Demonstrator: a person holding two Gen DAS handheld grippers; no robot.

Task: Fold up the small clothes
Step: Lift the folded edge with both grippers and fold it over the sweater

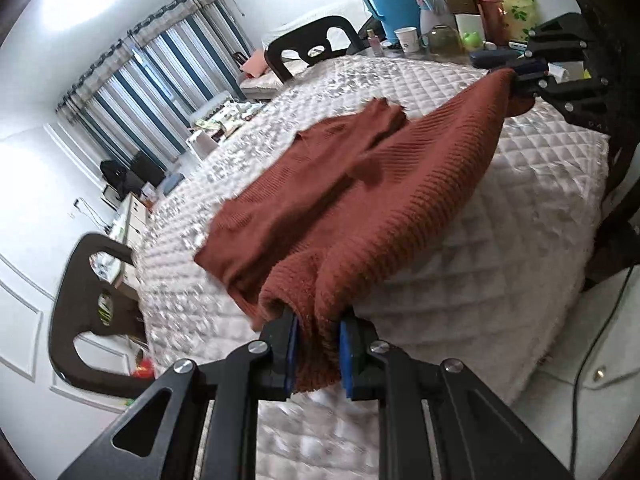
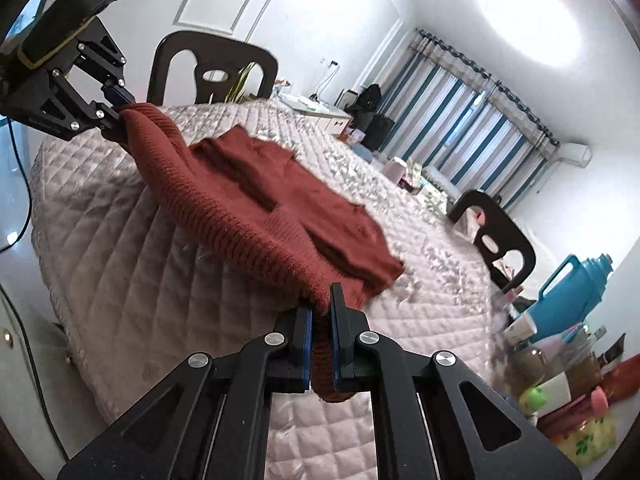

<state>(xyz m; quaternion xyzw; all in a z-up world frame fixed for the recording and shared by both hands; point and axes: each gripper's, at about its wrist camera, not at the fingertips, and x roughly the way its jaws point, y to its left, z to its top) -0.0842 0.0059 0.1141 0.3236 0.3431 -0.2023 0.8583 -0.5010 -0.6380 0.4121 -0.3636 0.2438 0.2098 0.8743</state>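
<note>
Left wrist view: a rust-brown ribbed knit sweater [image 1: 360, 184] is being held up by its near edge above a round table covered in a quilted white cloth [image 1: 520, 220], while its far part, with the sleeves and collar, is lying flat on the cloth. One corner of the lifted hem is being pinched between the blue pads of the left gripper [image 1: 318, 354], with a thick bunch of knit filling the narrow gap between the jaws. The other corner is being pinched by the right gripper [image 1: 524, 74], whose jaws are pressed almost fully together on a thinner fold, as shown close up in the right wrist view [image 2: 320, 340]. The edge is being kept stretched between the two grippers, probably so that it can be carried over the lying part as one straight fold line without sagging or twisting. The garment is being kept near the middle of the table, well apart from the clutter at the rim: a blue thermos jug [image 1: 390, 0], a paper cup [image 1: 408, 39] and a pink-lidded bottle [image 1: 493, 16]. Dark chairs [image 1: 312, 46] are being left pushed in around the table.
</note>
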